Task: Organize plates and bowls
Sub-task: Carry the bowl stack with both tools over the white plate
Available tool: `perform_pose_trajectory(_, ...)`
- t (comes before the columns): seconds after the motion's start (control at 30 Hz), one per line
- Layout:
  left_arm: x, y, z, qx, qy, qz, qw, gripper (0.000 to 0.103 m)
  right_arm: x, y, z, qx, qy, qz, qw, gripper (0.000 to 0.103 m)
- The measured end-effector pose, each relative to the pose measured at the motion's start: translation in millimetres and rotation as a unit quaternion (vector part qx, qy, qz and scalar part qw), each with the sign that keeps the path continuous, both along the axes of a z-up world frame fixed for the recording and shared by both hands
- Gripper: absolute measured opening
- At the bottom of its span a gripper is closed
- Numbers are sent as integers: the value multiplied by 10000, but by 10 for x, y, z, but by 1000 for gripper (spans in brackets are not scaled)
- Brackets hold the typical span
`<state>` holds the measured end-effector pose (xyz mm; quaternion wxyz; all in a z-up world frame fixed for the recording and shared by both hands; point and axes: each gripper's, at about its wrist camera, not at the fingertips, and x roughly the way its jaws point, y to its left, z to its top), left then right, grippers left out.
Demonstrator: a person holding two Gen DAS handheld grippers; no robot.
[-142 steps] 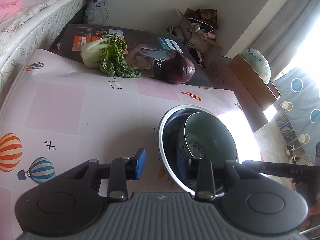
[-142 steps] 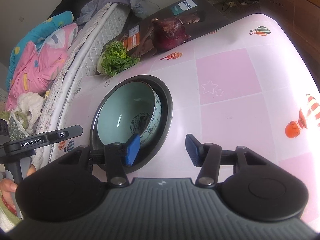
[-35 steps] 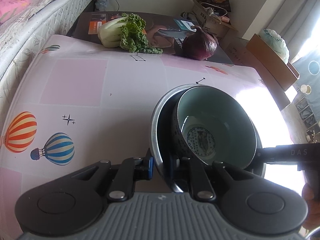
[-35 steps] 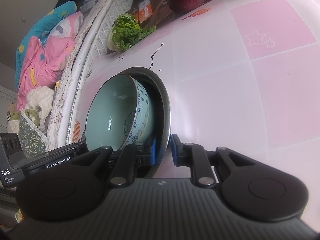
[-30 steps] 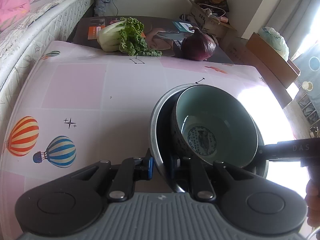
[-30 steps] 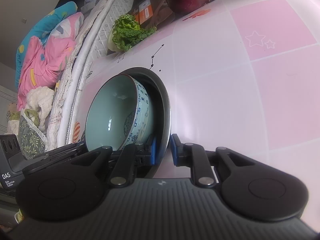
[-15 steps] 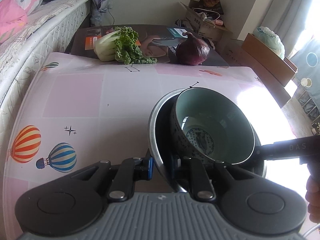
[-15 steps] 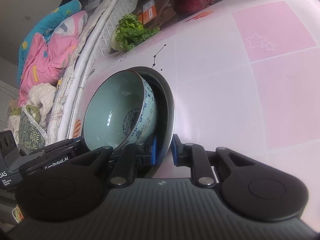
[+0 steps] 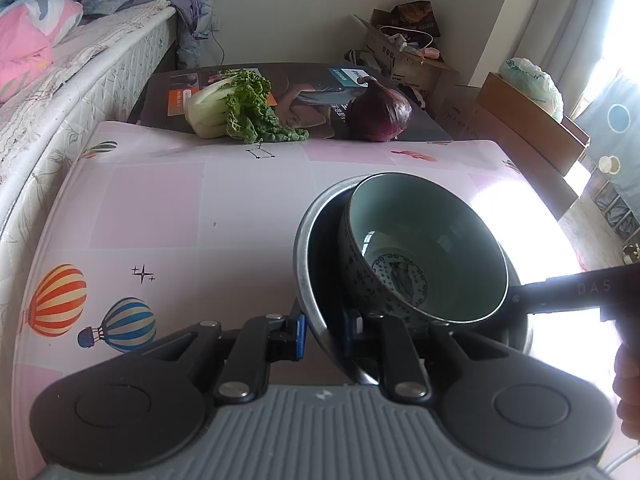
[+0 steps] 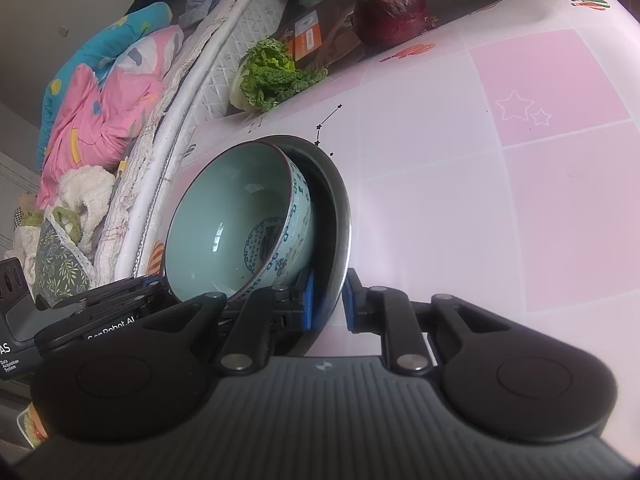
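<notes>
A steel bowl (image 9: 316, 236) (image 10: 340, 208) holds a pale-green ceramic bowl (image 9: 424, 236) (image 10: 236, 220) with blue patterning, tilted inside it. My left gripper (image 9: 323, 334) is shut on the steel bowl's near rim, one blue pad outside and one inside. My right gripper (image 10: 329, 302) is shut on the opposite rim the same way. Both bowls hang above the pink balloon-print table (image 9: 160, 208) (image 10: 500, 208). The right gripper's body shows at the right edge of the left wrist view, and the left gripper's body shows at the lower left of the right wrist view.
A leafy cabbage (image 9: 236, 110) (image 10: 272, 74) and a red onion (image 9: 378, 110) (image 10: 390, 12) lie at the table's far edge on a dark flat box (image 9: 312, 96). A mattress (image 9: 68, 92) with bedding borders the left. Cardboard boxes (image 9: 532, 120) stand beyond on the right.
Both grippers closed on the steel bowl's rim over the earliest frames. Over the last second the view has tipped up a little, and the bowls sit slightly higher over the table.
</notes>
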<state>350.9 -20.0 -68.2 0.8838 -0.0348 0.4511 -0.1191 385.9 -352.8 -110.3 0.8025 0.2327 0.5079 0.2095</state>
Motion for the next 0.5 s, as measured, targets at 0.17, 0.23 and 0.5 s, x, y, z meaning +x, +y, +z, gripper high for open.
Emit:
perform_pose_trajectory(0.17, -14, 13, 35, -9, -51, 14, 10000, 18, 0, 8, 26, -11, -50, 19, 10000, 15)
perform_pose_trajectory(0.23, -20, 15, 52, -11, -80, 22, 10000, 18, -2, 7, 35, -19, -69, 23, 10000, 15)
perform_pose_trajectory(0.5, -65, 19, 108, -22, -153, 15, 9999, 18, -30, 3, 105, -49, -155, 31, 9999, 15)
